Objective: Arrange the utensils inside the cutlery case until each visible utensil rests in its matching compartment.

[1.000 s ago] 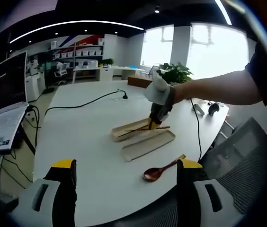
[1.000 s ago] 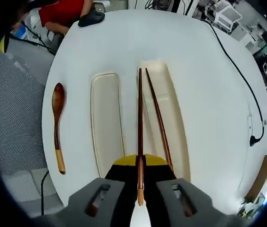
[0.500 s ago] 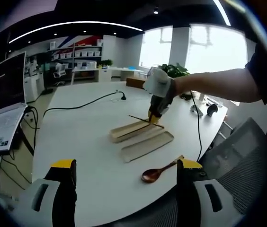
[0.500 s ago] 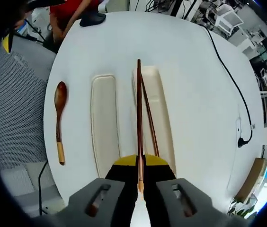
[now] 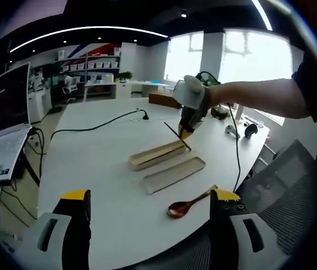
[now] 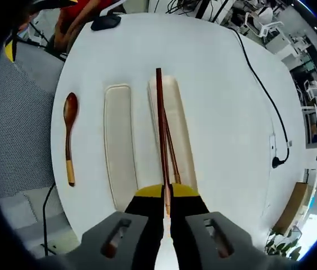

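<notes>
Right tool point(image 6: 167, 194): clamped on one chopstick point(image 6: 161, 129), held above the case point(image 6: 175, 129).
Left tool point(image 5: 150, 216): jaws apart, nothing held.
Done: second chopstick point(image 6: 172, 154) is seen in the case.
Left: spoon point(image 6: 69, 138), at 9 o'clock on the surface point(image 6: 226, 112); lid point(image 6: 118, 140) unplaced.

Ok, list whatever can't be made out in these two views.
- Right gripper view: the near ends of the chopsticks run down between the yellow-tipped fingers; how many are gripped is hidden.
- Right gripper view: the person in red at the top edge is cut off.
- Left gripper view: the laptop screen is too dark and small to read.
- Left gripper view: the tray interior is too small to see.
</notes>
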Demonstrator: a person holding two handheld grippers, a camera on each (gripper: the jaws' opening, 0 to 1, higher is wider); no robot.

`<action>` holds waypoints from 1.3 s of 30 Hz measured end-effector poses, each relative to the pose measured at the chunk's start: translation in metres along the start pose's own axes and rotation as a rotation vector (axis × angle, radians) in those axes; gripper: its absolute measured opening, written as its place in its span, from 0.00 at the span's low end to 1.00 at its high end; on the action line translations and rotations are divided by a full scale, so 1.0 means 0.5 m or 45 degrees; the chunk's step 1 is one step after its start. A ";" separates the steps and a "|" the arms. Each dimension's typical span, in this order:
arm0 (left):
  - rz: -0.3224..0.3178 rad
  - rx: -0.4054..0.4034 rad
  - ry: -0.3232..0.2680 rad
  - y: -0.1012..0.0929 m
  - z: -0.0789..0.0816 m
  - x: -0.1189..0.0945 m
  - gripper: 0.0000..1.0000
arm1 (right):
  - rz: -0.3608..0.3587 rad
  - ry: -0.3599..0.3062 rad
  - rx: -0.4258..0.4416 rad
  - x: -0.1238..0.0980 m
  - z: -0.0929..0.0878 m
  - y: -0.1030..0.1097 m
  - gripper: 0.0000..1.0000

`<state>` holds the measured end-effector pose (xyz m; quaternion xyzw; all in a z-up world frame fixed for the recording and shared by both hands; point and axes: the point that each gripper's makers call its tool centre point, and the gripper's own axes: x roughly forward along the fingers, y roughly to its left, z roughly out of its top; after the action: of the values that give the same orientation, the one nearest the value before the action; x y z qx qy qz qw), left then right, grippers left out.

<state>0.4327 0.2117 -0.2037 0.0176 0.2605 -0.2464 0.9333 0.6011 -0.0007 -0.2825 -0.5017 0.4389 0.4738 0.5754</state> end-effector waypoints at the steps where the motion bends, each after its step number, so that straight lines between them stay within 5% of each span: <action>1: 0.001 0.000 0.002 0.000 0.000 0.000 0.90 | -0.007 0.003 -0.008 0.000 -0.001 -0.003 0.00; 7: 0.012 0.001 0.010 0.004 -0.003 -0.001 0.90 | -0.060 0.024 -0.029 -0.011 0.012 -0.031 0.00; 11: 0.024 0.015 0.008 0.006 -0.002 -0.003 0.90 | -0.103 0.000 -0.056 -0.019 0.057 -0.047 0.00; 18: 0.021 0.005 0.001 0.006 -0.001 -0.004 0.90 | -0.031 0.060 -0.152 0.055 0.096 -0.030 0.00; 31: 0.021 -0.022 0.036 0.007 -0.015 -0.004 0.90 | 0.048 0.152 -0.248 0.148 0.090 -0.016 0.00; 39: 0.030 -0.025 0.044 0.009 -0.017 -0.006 0.90 | 0.064 0.161 -0.205 0.144 0.079 -0.025 0.00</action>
<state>0.4288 0.2181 -0.2099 0.0159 0.2786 -0.2324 0.9317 0.6265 0.0453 -0.3465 -0.5641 0.4472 0.4892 0.4924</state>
